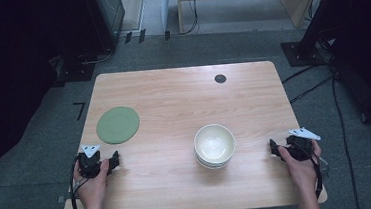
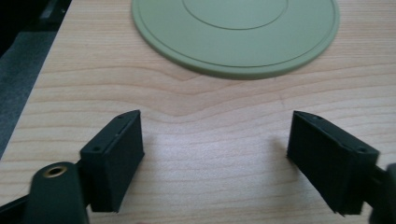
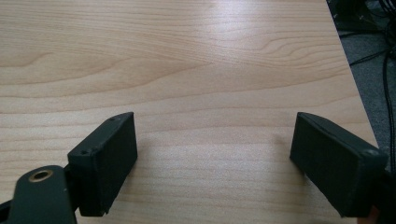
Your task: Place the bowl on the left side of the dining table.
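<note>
My left gripper (image 1: 98,159) rests low over the table's front left, held by a hand. Its jaws stand wide apart with bare wood between them (image 2: 215,137). A flat green plate (image 1: 117,125) lies just beyond it, and its near rim (image 2: 236,70) crosses the top of the left gripper view. My right gripper (image 1: 290,145) sits at the front right near the table's edge, open and holding nothing (image 3: 215,137). A cream bowl (image 1: 214,143), apparently stacked in a second one, stands between the two grippers, nearer the right.
The wooden table (image 1: 173,100) has a small dark round insert (image 1: 220,78) at the back right. Its right edge (image 3: 355,88) runs close to the right gripper, with grey floor and cables (image 1: 339,107) beyond. Dark equipment flanks both sides.
</note>
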`<state>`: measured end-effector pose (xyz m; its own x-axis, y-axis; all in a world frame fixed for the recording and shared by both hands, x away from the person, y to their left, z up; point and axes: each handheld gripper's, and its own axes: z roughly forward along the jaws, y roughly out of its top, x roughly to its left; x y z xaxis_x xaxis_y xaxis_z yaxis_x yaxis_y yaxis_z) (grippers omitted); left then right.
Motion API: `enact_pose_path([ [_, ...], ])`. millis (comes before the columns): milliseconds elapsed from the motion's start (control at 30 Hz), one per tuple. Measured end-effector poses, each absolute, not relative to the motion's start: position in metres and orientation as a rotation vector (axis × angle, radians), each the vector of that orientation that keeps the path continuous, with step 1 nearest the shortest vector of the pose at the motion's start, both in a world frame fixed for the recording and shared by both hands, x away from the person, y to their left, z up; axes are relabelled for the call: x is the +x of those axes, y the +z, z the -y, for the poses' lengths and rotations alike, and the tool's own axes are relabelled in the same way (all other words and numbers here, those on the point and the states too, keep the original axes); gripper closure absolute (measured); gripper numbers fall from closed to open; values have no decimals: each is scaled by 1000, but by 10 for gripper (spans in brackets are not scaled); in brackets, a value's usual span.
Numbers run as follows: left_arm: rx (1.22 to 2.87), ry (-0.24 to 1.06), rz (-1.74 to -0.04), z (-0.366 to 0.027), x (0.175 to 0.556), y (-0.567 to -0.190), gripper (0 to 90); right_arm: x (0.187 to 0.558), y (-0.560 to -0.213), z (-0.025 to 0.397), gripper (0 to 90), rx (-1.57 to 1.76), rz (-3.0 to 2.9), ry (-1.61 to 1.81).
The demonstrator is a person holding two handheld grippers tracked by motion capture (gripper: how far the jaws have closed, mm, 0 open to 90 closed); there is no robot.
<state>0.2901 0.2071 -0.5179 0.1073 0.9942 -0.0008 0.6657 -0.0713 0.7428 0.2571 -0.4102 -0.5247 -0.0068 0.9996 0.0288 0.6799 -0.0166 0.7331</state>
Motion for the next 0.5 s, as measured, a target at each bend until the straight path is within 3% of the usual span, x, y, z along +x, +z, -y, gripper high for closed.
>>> enact_pose_path([
  [500,1778,678,-1640,-208,291,-516,136,257,-501,405,151,1791,-1605,944],
])
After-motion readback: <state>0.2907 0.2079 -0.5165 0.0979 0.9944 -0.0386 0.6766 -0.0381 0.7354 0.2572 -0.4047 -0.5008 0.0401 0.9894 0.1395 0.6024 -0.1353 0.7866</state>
